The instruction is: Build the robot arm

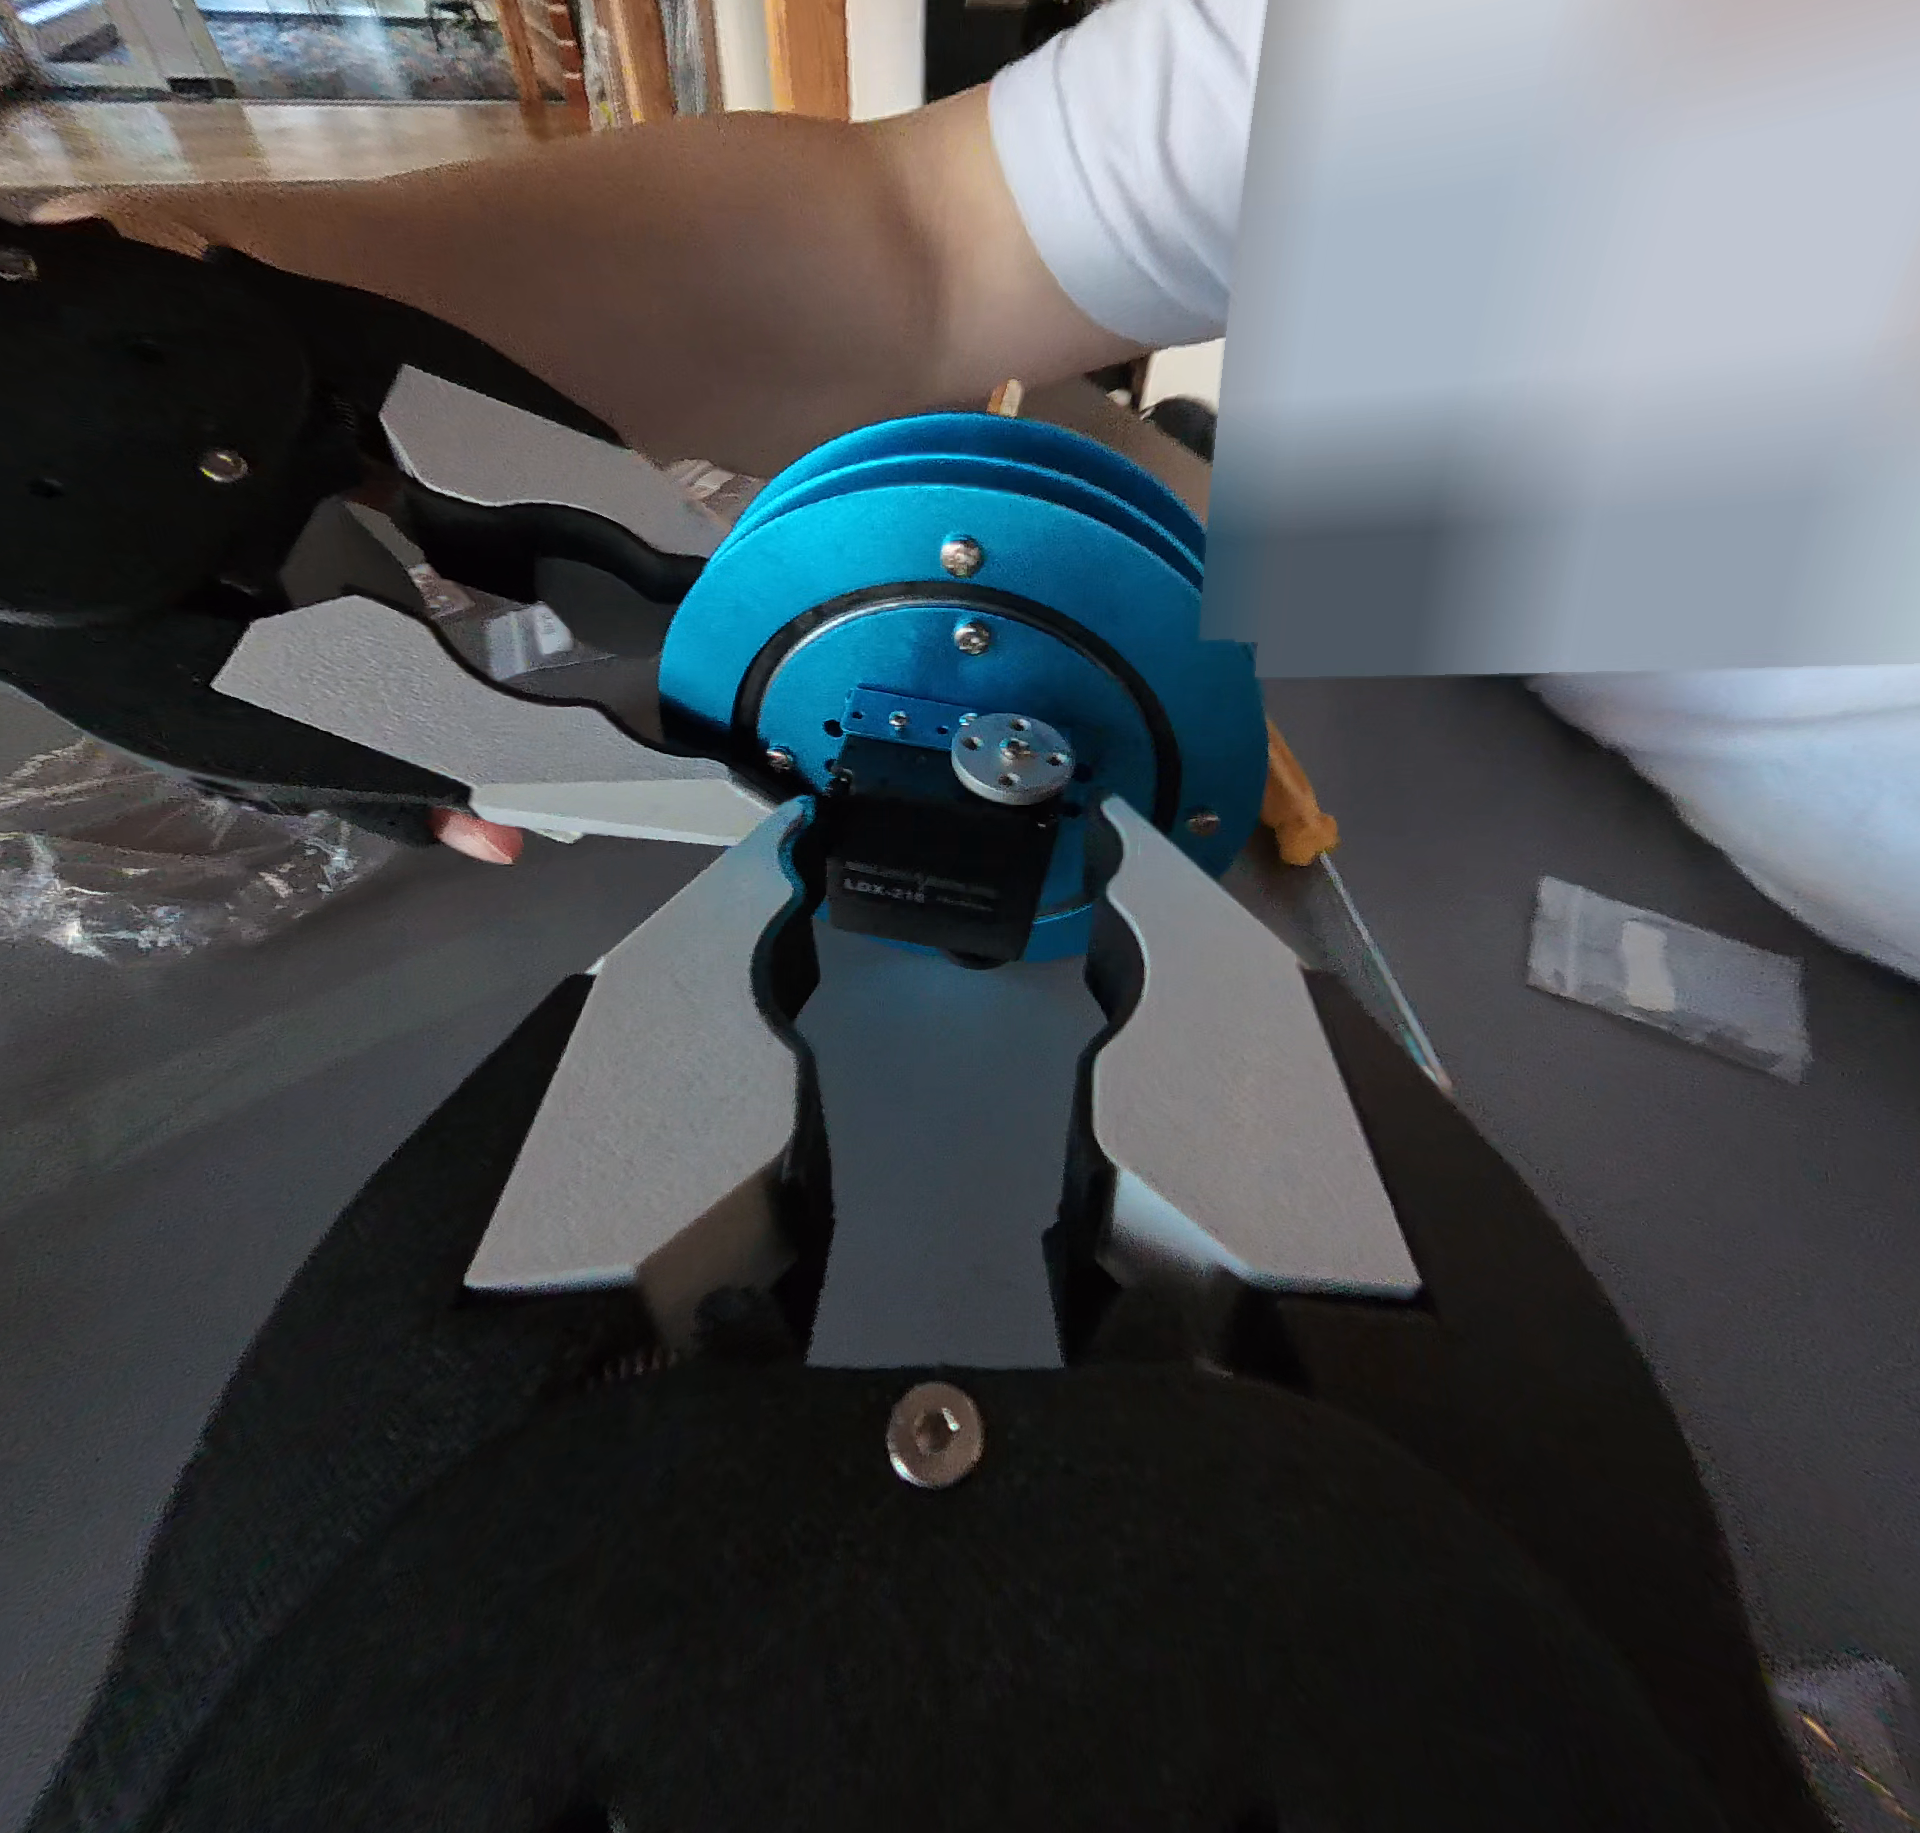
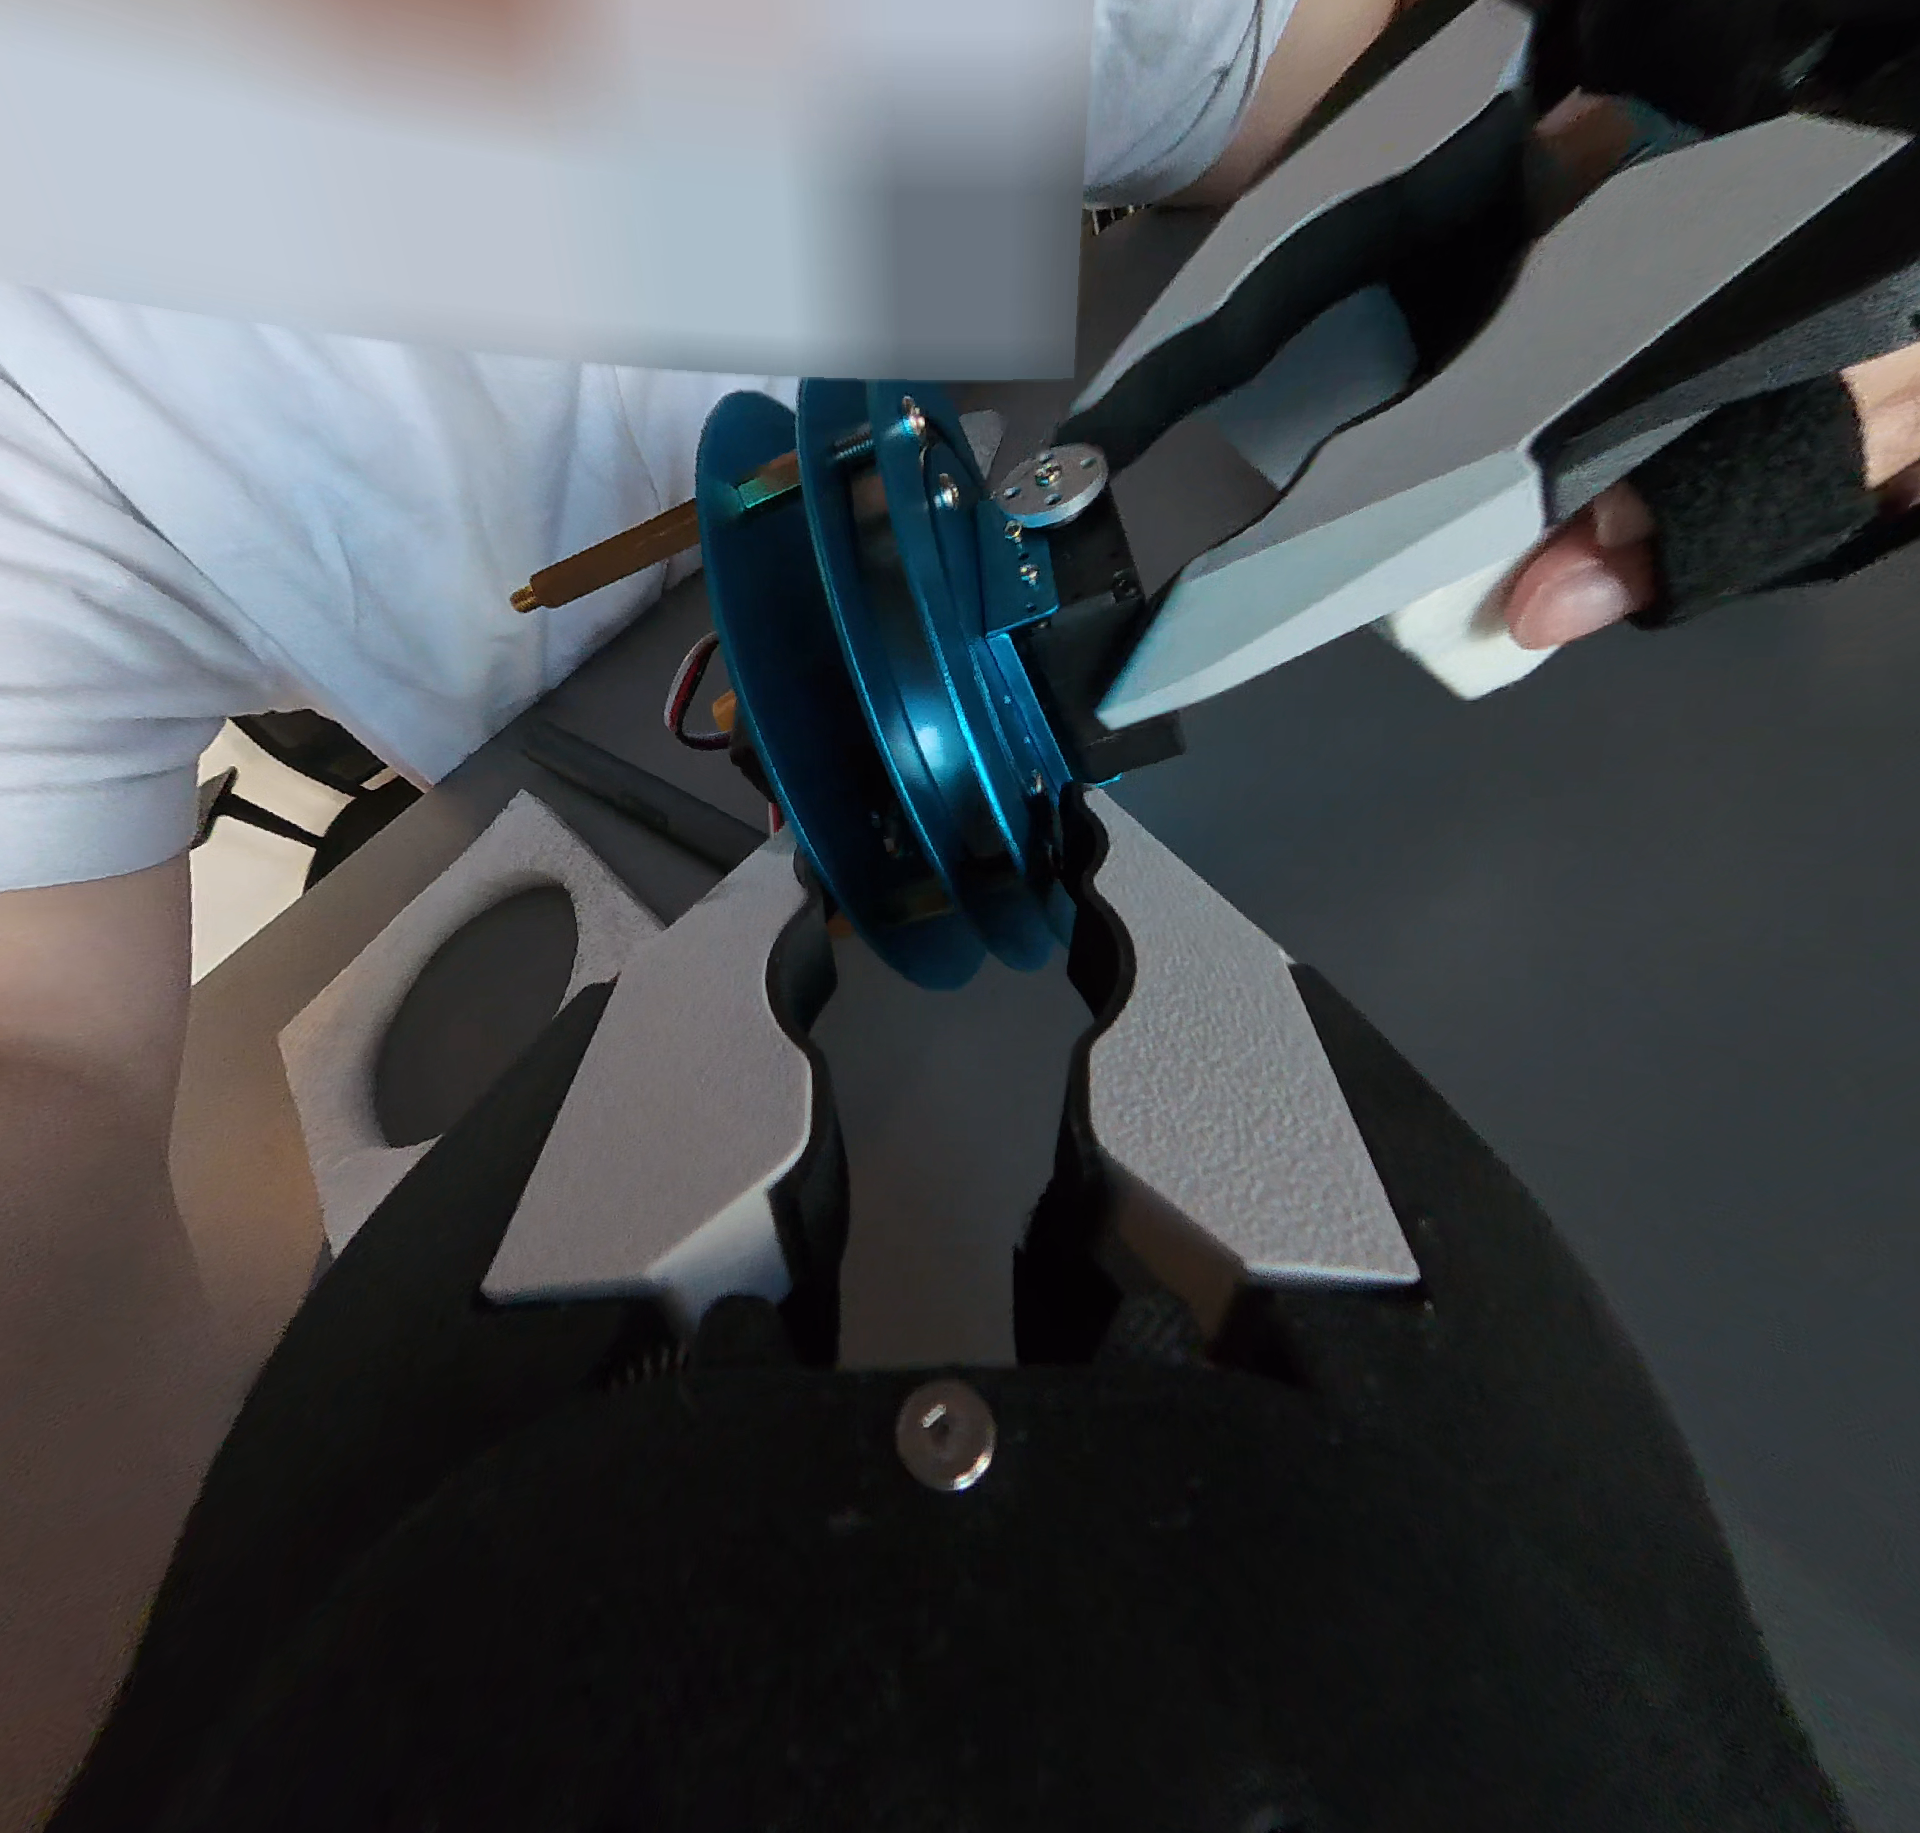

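Observation:
A blue metal disc assembly (image 1: 831, 588) of stacked plates carries a black servo (image 1: 935, 890) with a silver horn (image 1: 1013, 755). My left gripper (image 1: 951, 827) is shut on the servo, one finger on each side of it. My right gripper (image 1: 727, 671) comes in from the left and clamps the discs' rim. In the right wrist view, my right gripper (image 2: 940, 848) is shut across the edges of the blue discs (image 2: 894, 703), held above the table. The left gripper (image 2: 1101, 568) reaches in from the upper right onto the servo (image 2: 1086, 671). A brass standoff (image 2: 613, 562) sticks out behind.
A dark grey table (image 1: 1558, 1264) lies below. On it are a small clear plastic bag (image 1: 1662, 973), crumpled plastic film (image 1: 156, 848), a yellow-handled tool (image 1: 1299, 796) and a grey foam block with a round hole (image 2: 436, 952). A person in a white shirt is close behind. My two grippers' fingertips are within a few centimetres of each other.

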### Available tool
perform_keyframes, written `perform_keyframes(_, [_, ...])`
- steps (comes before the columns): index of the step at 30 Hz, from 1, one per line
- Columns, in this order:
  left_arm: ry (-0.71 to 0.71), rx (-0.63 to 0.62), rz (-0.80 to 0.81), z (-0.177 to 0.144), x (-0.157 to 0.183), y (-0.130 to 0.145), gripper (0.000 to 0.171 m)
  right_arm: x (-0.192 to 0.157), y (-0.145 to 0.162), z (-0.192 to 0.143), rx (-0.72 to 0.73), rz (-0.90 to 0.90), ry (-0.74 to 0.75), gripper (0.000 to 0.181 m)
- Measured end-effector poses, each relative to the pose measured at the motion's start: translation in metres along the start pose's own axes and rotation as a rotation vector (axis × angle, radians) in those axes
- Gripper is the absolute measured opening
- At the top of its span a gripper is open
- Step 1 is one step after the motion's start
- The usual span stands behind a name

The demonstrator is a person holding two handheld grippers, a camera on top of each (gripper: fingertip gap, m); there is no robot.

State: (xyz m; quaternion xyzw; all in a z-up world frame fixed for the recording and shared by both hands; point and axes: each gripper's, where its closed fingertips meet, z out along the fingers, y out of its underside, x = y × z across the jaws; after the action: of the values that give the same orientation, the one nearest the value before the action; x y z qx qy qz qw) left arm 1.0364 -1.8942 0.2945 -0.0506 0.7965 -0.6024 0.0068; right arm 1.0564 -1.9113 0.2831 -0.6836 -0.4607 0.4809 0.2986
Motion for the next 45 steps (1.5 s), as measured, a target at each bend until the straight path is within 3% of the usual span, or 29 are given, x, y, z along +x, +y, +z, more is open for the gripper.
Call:
perform_keyframes(5, [-0.056, 0.0, 0.05, 0.001, 0.0, 0.0, 0.042, 0.001, 0.0, 0.0, 0.0, 0.067, 0.007, 0.044])
perform_keyframes(10, [-0.151, -0.009, 0.076, 0.002, 0.006, 0.0, 0.042, 0.001, -0.007, -0.012, 0.043, 0.082, 0.212, 0.059])
perform_keyframes(14, [-0.233, -0.017, 0.039, 0.003, 0.007, 0.0, 0.042, -0.013, -0.042, -0.037, 0.18, 0.132, 0.523, 0.081])
perform_keyframes(16, [-0.286, -0.022, 0.022, 0.004, 0.008, -0.001, 0.042, -0.019, -0.055, -0.055, 0.254, 0.232, 0.738, 0.081])
perform_keyframes(18, [-0.346, -0.026, 0.023, 0.007, 0.009, -0.004, 0.042, -0.033, -0.068, -0.061, 0.379, 0.336, 0.88, 0.069])
perform_keyframes(22, [-0.507, -0.057, 0.02, 0.012, 0.014, -0.007, 0.042, -0.05, -0.065, -0.043, 0.557, 0.56, 1.106, 0.076])
perform_keyframes(26, [-0.662, -0.072, -0.055, 0.012, 0.017, -0.005, 0.042, -0.068, -0.053, -0.014, 0.554, 0.582, 1.402, 0.074])
perform_keyframes(28, [-0.726, -0.082, -0.074, 0.011, 0.021, -0.003, 0.042, -0.079, -0.056, -0.014, 0.63, 0.515, 1.541, 0.053])
perform_keyframes(30, [-0.801, -0.093, -0.096, 0.012, 0.024, -0.001, 0.042, -0.08, -0.056, -0.002, 0.659, 0.486, 1.577, 0.045])
perform_keyframes(37, [-0.964, -0.163, -0.07, 0.019, 0.033, 0.0, 0.042, -0.041, -0.035, 0.033, 0.544, 0.501, 1.649, 0.062])
perform_keyframes(38, [-0.974, -0.171, -0.059, 0.02, 0.034, 0.0, 0.042, -0.035, -0.031, 0.035, 0.534, 0.508, 1.659, 0.061])
perform_keyframes(40, [-0.987, -0.177, -0.039, 0.023, 0.035, -0.001, 0.042, -0.032, -0.031, 0.037, 0.547, 0.483, 1.676, 0.04])
perform_keyframes(45, [-1.005, -0.189, 0.006, 0.025, 0.037, -0.002, 0.042, -0.037, -0.03, 0.039, 0.592, 0.452, 1.694, 0.039])
